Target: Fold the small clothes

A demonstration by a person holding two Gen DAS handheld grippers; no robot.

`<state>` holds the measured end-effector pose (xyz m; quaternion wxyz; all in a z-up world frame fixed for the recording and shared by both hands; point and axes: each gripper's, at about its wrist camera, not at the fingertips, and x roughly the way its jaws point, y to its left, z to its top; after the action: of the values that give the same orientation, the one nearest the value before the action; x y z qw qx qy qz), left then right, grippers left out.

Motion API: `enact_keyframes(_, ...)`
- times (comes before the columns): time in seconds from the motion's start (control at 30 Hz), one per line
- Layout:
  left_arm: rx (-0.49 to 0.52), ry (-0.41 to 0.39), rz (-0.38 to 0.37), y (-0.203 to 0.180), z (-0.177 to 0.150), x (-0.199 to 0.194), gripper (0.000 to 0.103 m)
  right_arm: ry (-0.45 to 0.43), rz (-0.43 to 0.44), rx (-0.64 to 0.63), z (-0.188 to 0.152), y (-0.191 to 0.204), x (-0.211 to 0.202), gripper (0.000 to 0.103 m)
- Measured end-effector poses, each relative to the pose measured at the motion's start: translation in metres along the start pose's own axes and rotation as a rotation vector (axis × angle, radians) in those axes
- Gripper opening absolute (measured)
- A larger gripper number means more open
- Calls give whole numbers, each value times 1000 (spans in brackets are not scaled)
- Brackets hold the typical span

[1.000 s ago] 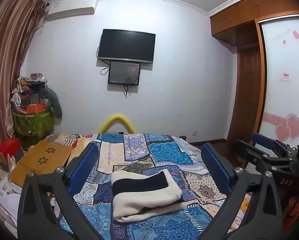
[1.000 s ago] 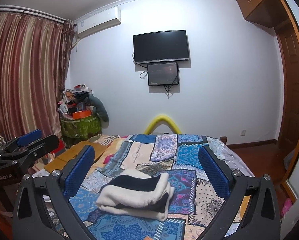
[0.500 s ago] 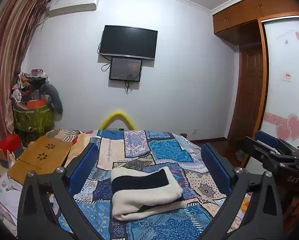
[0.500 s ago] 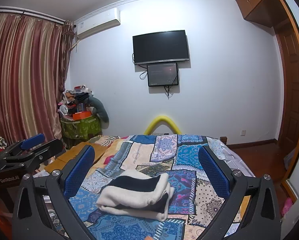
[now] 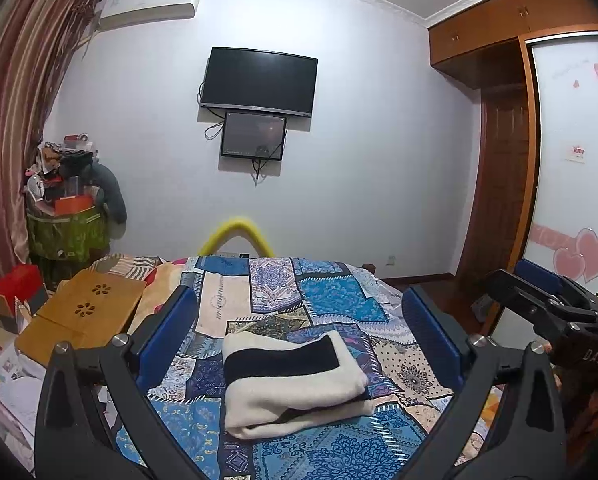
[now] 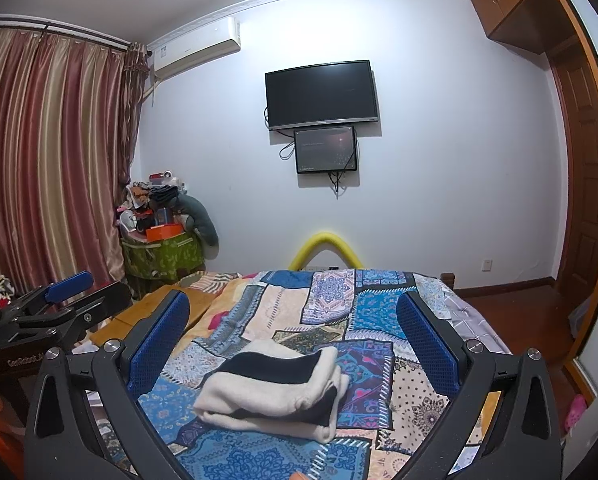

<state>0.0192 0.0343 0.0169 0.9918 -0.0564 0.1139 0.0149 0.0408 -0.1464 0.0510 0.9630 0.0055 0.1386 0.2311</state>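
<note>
A cream and black garment (image 5: 289,384) lies folded into a thick bundle on the patchwork bedspread (image 5: 331,300). My left gripper (image 5: 299,332) hovers above and in front of it, open, with nothing between its blue pads. In the right wrist view the same folded garment (image 6: 275,390) sits low in the frame, and my right gripper (image 6: 293,334) is open and raised above it, holding nothing. Each gripper shows in the other's view: the right gripper (image 5: 547,300) at the right edge, the left gripper (image 6: 63,308) at the left edge.
A wooden lap desk (image 5: 79,320) lies on the bed's left side beside papers. A yellow foam arch (image 5: 237,232) rises past the far end of the bed. A cluttered green stand (image 6: 159,248), curtains (image 6: 47,168) and a wardrobe (image 5: 495,200) line the room.
Both grippers have tilted up slightly and drifted a little, so the room sits lower in view. The folded garment has not moved.
</note>
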Motion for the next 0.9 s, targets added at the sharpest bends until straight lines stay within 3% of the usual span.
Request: enact_keyframes(0.9, -4, 10, -12, 1, -1, 2, 103, 4, 4, 6, 2, 3, -3, 103)
